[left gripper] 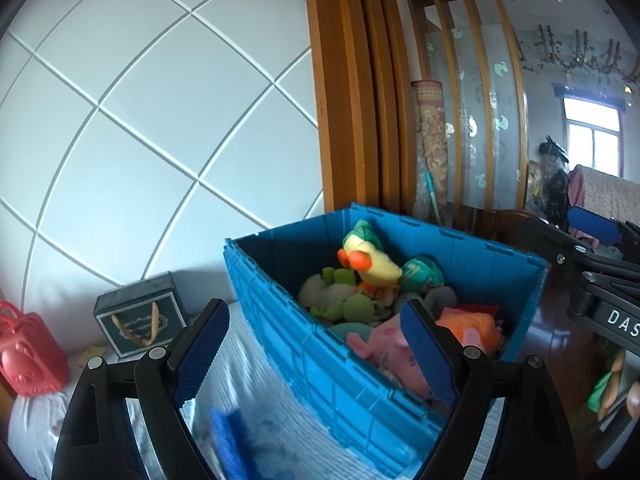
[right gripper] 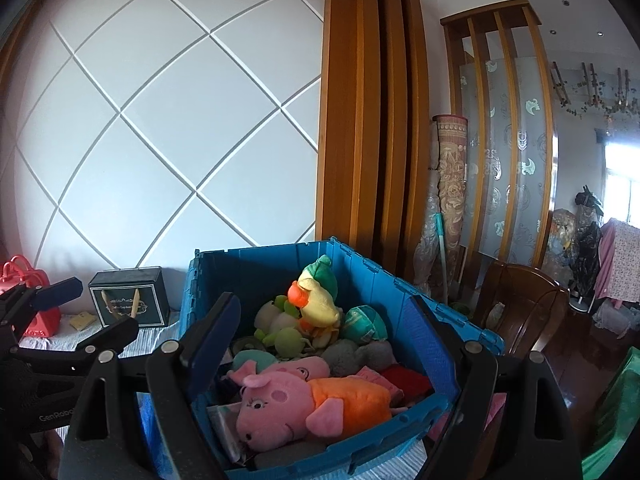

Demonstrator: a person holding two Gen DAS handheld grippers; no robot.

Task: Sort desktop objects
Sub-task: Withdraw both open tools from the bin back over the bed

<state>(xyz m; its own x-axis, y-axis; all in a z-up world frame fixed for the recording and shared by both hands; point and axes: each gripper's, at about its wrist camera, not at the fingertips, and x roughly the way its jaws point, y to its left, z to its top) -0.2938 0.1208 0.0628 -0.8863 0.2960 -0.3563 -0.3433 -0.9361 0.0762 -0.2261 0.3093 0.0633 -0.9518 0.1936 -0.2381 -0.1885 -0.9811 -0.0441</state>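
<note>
Left gripper (left gripper: 316,356): black plastic linkage arms, silver round rivets at pivots, blue textured pads (left gripper: 200,352) with saw-toothed edges on inner finger faces. Right gripper (right gripper: 320,364): same black frame, silver rivets, dark blue pads (right gripper: 214,336). White lettering "DAS" on right gripper's black body in left wrist view; white "GenRobo" marking on left gripper's body in right wrist view.

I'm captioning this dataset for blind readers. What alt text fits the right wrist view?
An open right claw frames a blue crate full of plush toys, with a pink pig in an orange outfit nearest and a yellow duck on top behind. The left claw, a dark gift box and a red bag are at left.
</note>
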